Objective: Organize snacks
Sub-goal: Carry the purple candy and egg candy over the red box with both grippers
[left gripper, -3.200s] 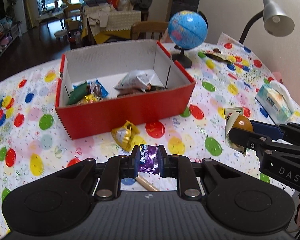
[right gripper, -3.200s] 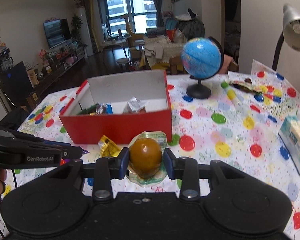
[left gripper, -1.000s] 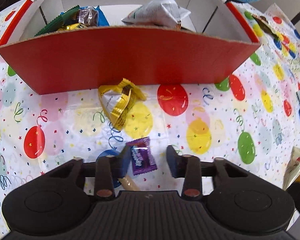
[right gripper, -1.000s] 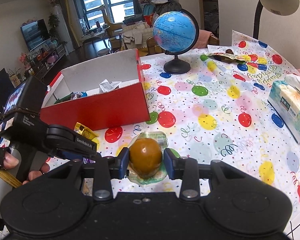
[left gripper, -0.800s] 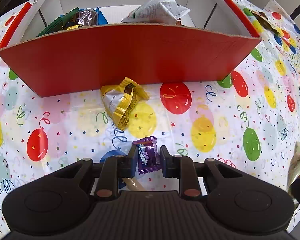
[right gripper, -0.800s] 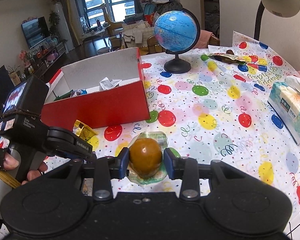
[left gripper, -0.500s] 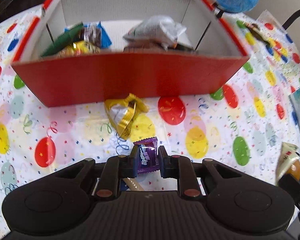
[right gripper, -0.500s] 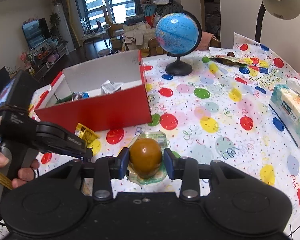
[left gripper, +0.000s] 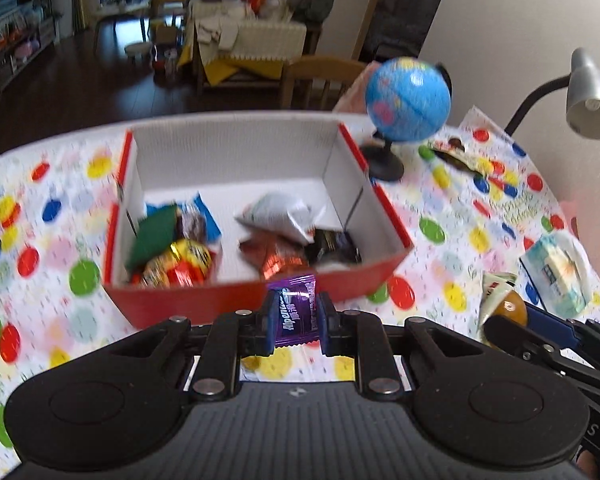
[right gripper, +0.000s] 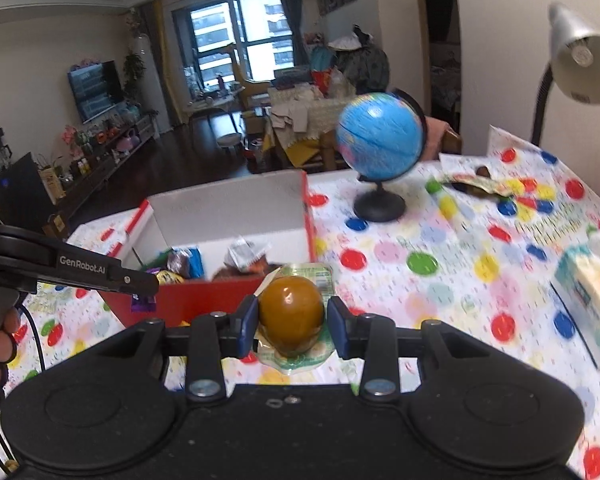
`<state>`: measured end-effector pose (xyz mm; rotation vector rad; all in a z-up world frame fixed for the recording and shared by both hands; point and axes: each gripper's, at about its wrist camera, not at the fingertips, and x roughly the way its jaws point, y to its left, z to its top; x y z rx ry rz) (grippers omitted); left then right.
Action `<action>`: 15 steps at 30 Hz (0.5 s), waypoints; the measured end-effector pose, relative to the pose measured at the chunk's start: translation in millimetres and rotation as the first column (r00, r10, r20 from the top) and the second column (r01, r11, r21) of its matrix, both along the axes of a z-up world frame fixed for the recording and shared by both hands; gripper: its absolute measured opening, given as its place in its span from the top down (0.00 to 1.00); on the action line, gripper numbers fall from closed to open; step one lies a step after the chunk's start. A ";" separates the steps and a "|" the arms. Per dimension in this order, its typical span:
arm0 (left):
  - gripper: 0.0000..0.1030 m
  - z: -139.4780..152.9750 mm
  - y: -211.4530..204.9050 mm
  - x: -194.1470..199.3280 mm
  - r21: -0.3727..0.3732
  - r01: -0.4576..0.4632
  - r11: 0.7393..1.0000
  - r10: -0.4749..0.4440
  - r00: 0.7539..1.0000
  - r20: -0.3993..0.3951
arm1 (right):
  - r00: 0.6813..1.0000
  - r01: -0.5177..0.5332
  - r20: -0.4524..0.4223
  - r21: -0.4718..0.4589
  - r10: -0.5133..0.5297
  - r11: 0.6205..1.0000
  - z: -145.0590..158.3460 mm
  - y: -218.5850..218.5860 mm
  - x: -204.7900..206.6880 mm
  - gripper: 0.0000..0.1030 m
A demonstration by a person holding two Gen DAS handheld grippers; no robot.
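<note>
The red cardboard box (left gripper: 384, 276) sits toward the far middle of the table (left gripper: 460, 216), open-topped and already part filled: a green packet (left gripper: 154, 234), blue and gold-red wrappers heaped against its left wall, and a white crumpled bag (left gripper: 278, 216) with brown and dark packets toward its right. Both snacks are up off the table, short of the box's near wall. The right gripper (right gripper: 292, 322) has its jaws clenched on a round brown sealed snack (right gripper: 290, 314), a bulging, smooth thing gripped across its widest part, so I would expect it to squirt out if squeezed harder or tilted. The left gripper (left gripper: 296, 322) has its jaws pinched tight on a small purple candy (left gripper: 296, 314); the slick wrapper could slide free and fall before clearing the wall. The two grippers are close together and may knock each other.
</note>
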<state>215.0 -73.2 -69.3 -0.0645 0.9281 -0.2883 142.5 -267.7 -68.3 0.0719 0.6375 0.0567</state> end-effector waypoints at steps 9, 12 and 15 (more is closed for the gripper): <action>0.81 14.9 24.5 29.3 0.021 -0.034 0.999 0.033 0.998 0.044 | 0.997 -0.074 0.015 -0.034 0.075 0.997 11.2 27.7 45.9 0.65; 0.81 12.4 31.0 42.9 0.038 -0.044 0.998 0.042 0.998 0.047 | 0.996 -0.091 0.015 -0.045 0.091 0.995 8.3 37.2 64.2 0.65; 0.81 6.7 37.0 58.7 0.056 -0.057 0.997 0.054 0.998 0.043 | 0.995 -0.096 0.006 -0.056 0.097 0.994 5.4 45.4 82.8 0.65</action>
